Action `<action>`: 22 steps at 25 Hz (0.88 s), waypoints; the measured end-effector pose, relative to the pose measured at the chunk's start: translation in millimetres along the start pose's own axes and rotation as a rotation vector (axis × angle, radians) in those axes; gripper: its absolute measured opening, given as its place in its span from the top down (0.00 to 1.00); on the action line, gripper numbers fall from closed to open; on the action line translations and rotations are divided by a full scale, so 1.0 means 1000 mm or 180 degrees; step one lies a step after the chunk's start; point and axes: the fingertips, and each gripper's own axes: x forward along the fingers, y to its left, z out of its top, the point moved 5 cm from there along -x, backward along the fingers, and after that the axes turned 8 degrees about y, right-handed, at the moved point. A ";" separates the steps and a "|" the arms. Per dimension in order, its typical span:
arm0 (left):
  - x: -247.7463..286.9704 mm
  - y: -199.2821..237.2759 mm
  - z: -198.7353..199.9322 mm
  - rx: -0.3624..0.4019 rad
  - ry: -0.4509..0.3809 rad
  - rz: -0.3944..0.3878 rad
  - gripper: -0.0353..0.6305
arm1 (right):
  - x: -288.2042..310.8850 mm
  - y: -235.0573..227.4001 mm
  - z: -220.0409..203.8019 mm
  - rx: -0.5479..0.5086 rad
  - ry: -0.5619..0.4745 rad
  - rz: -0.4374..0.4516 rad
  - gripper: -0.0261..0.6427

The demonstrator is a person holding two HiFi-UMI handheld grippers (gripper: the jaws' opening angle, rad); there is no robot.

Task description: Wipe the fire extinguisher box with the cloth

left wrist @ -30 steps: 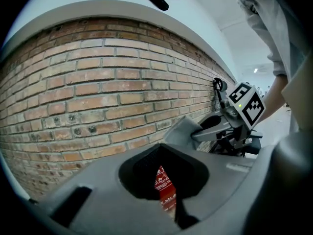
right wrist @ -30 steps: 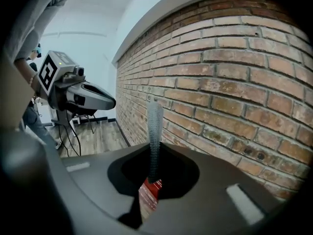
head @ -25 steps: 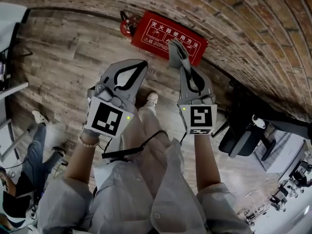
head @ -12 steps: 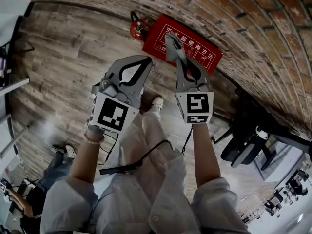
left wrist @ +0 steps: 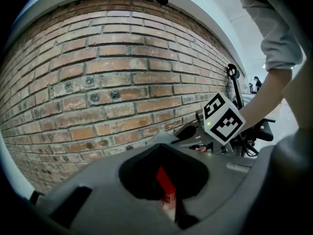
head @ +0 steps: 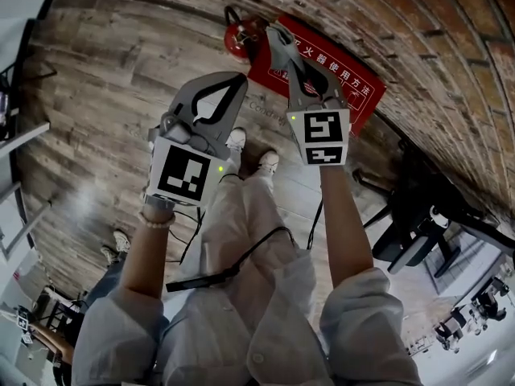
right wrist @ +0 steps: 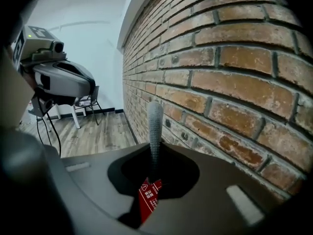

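Grey cloth [head: 274, 35] sits pinched in the right hand-held gripper [head: 288, 57], over the red fire extinguisher box [head: 346, 75]. The left hand-held gripper [head: 238, 80] is pressed together, empty.

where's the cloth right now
The cloth is pinched in the right gripper, at head view's upper middle, over the red fire extinguisher box by the brick wall.

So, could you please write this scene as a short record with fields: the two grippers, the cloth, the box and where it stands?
left gripper: shut, holds nothing
right gripper: shut on the cloth
cloth: grey, sticks out past the jaws, in front of the brick wall
box: red with white print, low against the brick wall
fire extinguisher: red, beside the box
floor: wood planks
cloth touching box: cannot tell
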 end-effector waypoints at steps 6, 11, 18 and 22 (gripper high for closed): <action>0.005 0.006 -0.014 -0.0030 0.0046 -0.0033 0.95 | 0.031 0.002 0.001 -0.0131 0.0103 0.0045 0.93; 0.013 0.010 -0.023 -0.0057 0.0070 -0.0056 0.95 | 0.053 0.002 -0.005 -0.0309 0.0217 0.0050 0.93; 0.020 0.013 -0.030 -0.0127 0.0125 -0.0066 0.95 | 0.083 -0.008 -0.021 -0.0351 0.0412 -0.0010 0.93; 0.023 0.011 -0.038 -0.0119 0.0166 -0.0090 0.95 | 0.095 -0.014 -0.034 -0.0324 0.0551 -0.0065 0.93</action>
